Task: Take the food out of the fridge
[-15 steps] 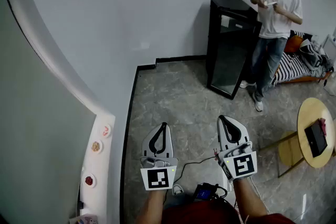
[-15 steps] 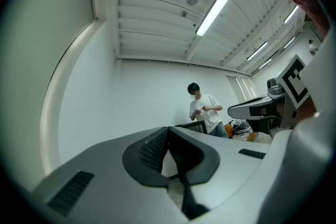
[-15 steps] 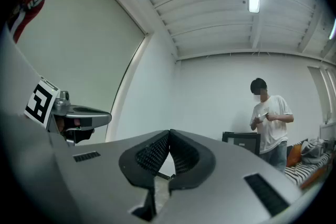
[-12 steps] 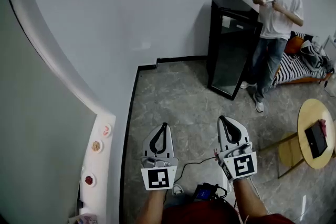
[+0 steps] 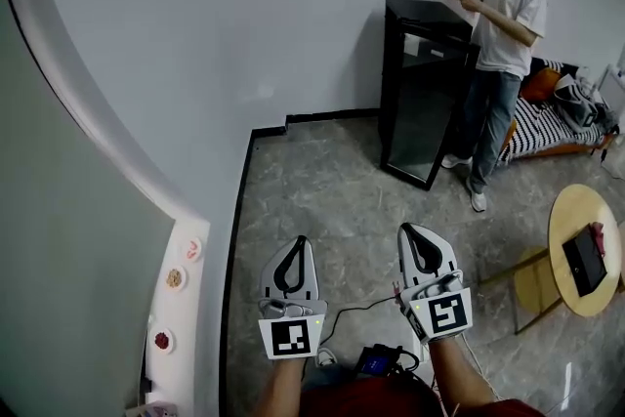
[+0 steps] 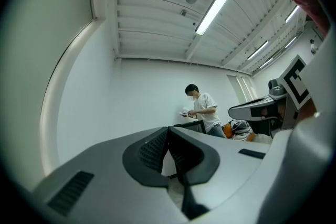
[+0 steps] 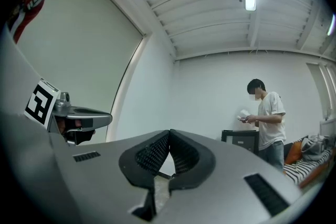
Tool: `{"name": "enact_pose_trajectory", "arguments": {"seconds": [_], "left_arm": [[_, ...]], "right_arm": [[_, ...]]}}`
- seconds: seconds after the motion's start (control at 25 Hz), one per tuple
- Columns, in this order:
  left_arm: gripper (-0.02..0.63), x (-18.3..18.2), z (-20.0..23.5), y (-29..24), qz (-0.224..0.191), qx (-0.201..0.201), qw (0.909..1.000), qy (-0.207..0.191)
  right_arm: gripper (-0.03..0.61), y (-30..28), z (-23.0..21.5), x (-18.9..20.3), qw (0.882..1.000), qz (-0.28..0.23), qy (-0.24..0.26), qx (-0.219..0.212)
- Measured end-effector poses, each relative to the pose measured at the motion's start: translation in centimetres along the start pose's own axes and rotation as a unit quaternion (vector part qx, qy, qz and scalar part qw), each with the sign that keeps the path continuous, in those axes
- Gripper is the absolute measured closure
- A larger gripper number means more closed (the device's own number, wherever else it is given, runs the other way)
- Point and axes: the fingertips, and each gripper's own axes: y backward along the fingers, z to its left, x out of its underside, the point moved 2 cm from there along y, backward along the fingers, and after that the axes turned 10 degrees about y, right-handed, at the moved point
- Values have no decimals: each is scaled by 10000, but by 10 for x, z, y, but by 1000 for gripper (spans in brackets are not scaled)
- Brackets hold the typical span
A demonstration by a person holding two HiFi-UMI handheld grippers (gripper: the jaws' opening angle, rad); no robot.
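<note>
The small black fridge (image 5: 422, 83) stands against the far wall with its glass door closed; it also shows as the fridge (image 7: 242, 139) in the right gripper view. No food is visible inside it from here. My left gripper (image 5: 295, 245) and right gripper (image 5: 412, 231) hover side by side over the stone floor, well short of the fridge and pointing toward it. Both are shut with nothing between the pads. In the gripper views, the left gripper (image 6: 168, 132) and the right gripper (image 7: 169, 136) have their jaws pressed together.
A person (image 5: 498, 34) in a white shirt stands right beside the fridge, holding something white. A white ledge (image 5: 186, 308) at lower left carries small plates of food (image 5: 174, 278). A round wooden table (image 5: 571, 283) and a striped couch (image 5: 552, 127) are on the right. A cable lies on the floor.
The person by the fridge has turned toward it and lifted the white thing higher. Both grippers sit slightly lower in the head view, still shut.
</note>
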Motion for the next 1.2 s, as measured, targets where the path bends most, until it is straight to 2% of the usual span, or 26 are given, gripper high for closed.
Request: {"name": "enact_pose_trajectory", "arguments": {"seconds": [0.32,0.6,0.92,1.2], "left_arm": [[598,8,-29,-15,35,-74,9999,-71],[598,14,-39,-27,50,-96,9999,-22],[598,28,-20,-59,17,-77,10000,-44],[598,34,21,-114,-99,-30,9999,15]], "right_arm": [[557,16,-35,10,10000,-48,-28,48],[557,11,-49,15,9999,-96,-52,4],[557,-25,-55,32,10000,-78,-22,11],[557,-96,-53,44,9999,-58,95,0]]}}
